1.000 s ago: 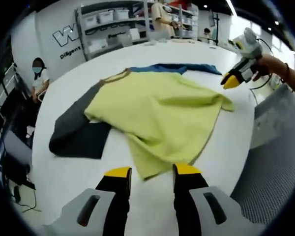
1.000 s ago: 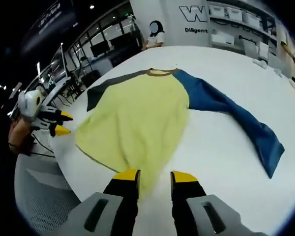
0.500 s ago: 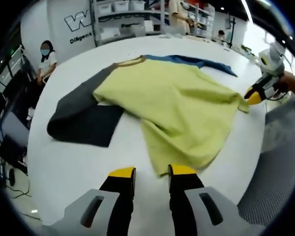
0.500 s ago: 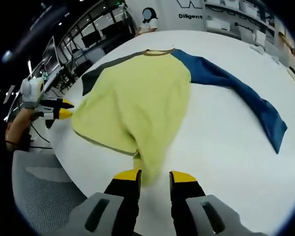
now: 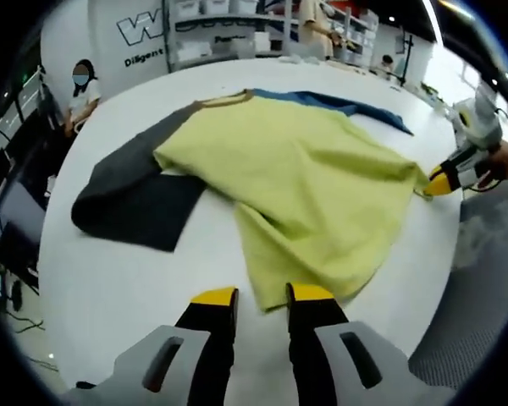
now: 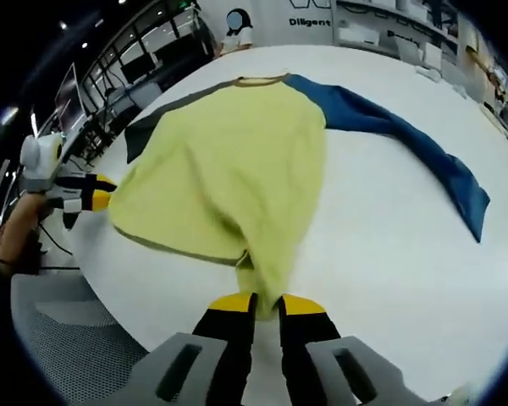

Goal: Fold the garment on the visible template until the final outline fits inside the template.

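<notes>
Your right gripper (image 6: 265, 302) has its jaws pinched tight on one bottom corner of the yellow shirt (image 6: 229, 169). Your left gripper (image 5: 262, 296) is at the other bottom corner, with the hem between its jaws, but I cannot tell if it has bitten down yet.

The shirt lies flat on the white table (image 6: 389, 228), near the edge closest to you. Its brown collar (image 6: 261, 81) points away from you and the hem points at you, so the long way runs from you to the far side. The blue sleeve (image 6: 406, 152) sticks out to one side and the grey sleeve (image 5: 131, 199) to the other.

I think the corner may slip out if you lift before the left jaws close. If you pull one side faster, the fold could go crooked. The hem is close to the table edge, so it might slide off.
</notes>
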`<state>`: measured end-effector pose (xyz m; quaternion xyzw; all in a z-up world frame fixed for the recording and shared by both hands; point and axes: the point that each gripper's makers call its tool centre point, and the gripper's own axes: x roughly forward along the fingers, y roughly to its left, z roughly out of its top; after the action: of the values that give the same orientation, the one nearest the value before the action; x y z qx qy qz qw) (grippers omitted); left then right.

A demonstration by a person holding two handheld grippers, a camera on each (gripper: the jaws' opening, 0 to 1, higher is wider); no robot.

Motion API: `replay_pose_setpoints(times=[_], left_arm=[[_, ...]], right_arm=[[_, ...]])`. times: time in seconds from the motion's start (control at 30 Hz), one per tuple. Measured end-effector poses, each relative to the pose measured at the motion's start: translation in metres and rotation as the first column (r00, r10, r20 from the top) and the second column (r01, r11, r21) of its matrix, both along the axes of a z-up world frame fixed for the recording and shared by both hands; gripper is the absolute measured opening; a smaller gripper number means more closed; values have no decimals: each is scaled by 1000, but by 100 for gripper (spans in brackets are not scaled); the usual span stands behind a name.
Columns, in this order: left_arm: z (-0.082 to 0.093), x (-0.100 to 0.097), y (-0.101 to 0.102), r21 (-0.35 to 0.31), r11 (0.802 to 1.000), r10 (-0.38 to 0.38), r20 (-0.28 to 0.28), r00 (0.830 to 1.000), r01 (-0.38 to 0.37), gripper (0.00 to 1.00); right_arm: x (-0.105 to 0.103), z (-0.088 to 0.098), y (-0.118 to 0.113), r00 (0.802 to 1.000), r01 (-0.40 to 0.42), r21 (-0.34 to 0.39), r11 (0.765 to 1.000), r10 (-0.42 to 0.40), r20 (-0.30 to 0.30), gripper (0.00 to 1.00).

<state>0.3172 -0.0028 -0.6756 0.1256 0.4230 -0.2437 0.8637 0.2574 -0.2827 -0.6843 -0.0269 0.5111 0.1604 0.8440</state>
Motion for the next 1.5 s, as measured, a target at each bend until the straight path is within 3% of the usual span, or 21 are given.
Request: replay_pose_setpoints(times=[0.1, 0.23, 0.3, 0.47, 0.87, 1.1, 1.2, 1.3, 1.4, 1.5], left_arm=[[0, 1, 1, -5, 1000, 23, -9, 1000, -23, 18], [-1, 2, -2, -22, 999, 45, -7, 999, -45, 9], [-1, 1, -9, -80, 994, 67, -19, 998, -68, 3], [-1, -2, -2, -69, 993, 93, -30, 995, -95, 3], [37, -24, 30, -104, 979, 175, 19, 984, -173, 3], [51, -36, 36, -124, 969, 218, 37, 975, -212, 3], [64, -40, 35, -156, 957, 260, 79, 962, -246, 3], [82, -44, 34, -167, 950, 288, 155, 945, -262, 3], [87, -51, 28, -140, 964, 248, 174, 953, -226, 3], [80, -60, 25, -83, 977, 208, 137, 968, -198, 3]], right_arm=[[1, 0, 1, 1000, 17, -22, 1000, -17, 6, 1], [3, 0, 3, 999, -34, -71, 997, 36, 26, 0], [3, 0, 6, 999, -39, -34, 999, 40, 17, 0], [2, 4, 3, 998, -58, 0, 998, 58, 6, 0], [1, 25, -7, 995, -94, 57, 994, 93, 26, 0], [3, 32, -9, 994, -109, 62, 992, 107, 21, 0], [4, 34, -10, 995, -102, 74, 992, 100, 22, 0], [3, 32, -11, 996, -93, 83, 992, 92, 17, 0], [1, 28, -13, 996, -85, 84, 993, 84, 11, 0], [-2, 24, -13, 997, -71, 94, 993, 72, -8, 0]])
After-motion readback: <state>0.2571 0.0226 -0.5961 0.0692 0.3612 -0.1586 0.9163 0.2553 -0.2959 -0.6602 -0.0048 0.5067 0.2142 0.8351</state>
